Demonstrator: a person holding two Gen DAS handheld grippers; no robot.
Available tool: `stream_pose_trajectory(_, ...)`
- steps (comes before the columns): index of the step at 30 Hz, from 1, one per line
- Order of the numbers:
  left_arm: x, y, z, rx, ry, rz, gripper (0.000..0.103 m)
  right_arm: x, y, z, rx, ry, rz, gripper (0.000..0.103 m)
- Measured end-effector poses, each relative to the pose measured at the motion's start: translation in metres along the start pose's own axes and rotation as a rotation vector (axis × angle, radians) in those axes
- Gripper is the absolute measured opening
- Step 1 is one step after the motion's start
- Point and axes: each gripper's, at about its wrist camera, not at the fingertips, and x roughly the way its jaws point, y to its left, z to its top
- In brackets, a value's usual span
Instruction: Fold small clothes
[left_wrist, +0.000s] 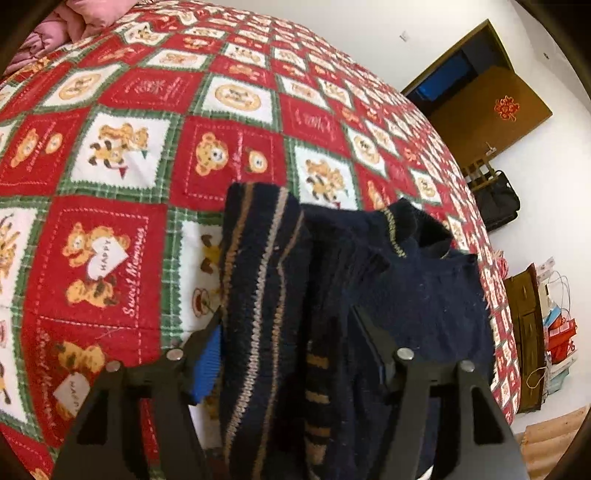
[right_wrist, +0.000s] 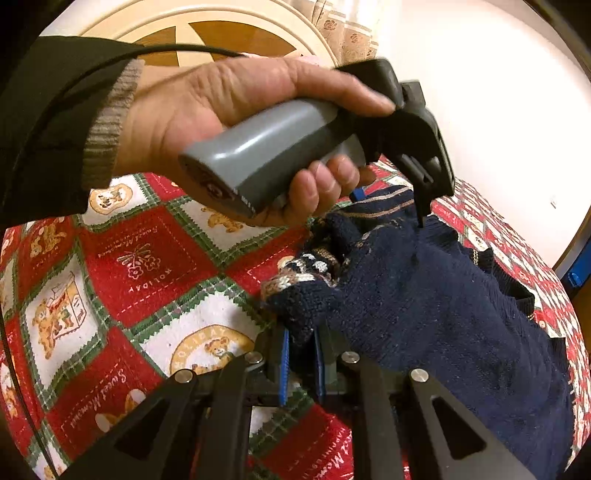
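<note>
A small navy knit sweater (left_wrist: 406, 295) with tan stripes lies bunched on a red, white and green bear-print quilt (left_wrist: 110, 184). In the left wrist view my left gripper (left_wrist: 291, 332) stands wide around the striped part of the sweater, its jaws apart and fabric draped between them. In the right wrist view my right gripper (right_wrist: 301, 350) is shut on a patterned edge of the sweater (right_wrist: 424, 295). The left gripper (right_wrist: 417, 206), held in a hand (right_wrist: 221, 110), shows above the sweater's far side there.
The quilt covers a bed; its right edge (left_wrist: 495, 295) drops to the floor. A dark bag (left_wrist: 496, 199), a brown door (left_wrist: 487, 110) and a wooden cabinet (left_wrist: 528, 332) with red bags stand beyond. Pink bedding (left_wrist: 55, 26) lies at the far left.
</note>
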Motion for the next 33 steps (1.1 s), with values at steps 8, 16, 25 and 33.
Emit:
stream_pose_trajectory(8, -0.011, -0.034, -0.010, 0.156, -0.082, 0.082, 0.014, -0.022, -0.010, -0.002, 0.049, -0.080, 0.006, 0.010)
stream_pose_trajectory(16, -0.032, -0.047, -0.004, 0.098, -0.109, 0.015, 0.014, -0.049, -0.044, -0.011, 0.135, -0.115, 0.052, 0.010)
stream_pose_trajectory(25, -0.043, -0.089, -0.005, 0.082, -0.158, -0.022, 0.014, -0.097, -0.109, -0.028, 0.234, -0.157, -0.014, 0.009)
stream_pose_trajectory(33, -0.040, -0.145, 0.005, 0.101, -0.193, -0.062, 0.014, -0.126, -0.168, -0.050, 0.327, -0.177, -0.075, 0.009)
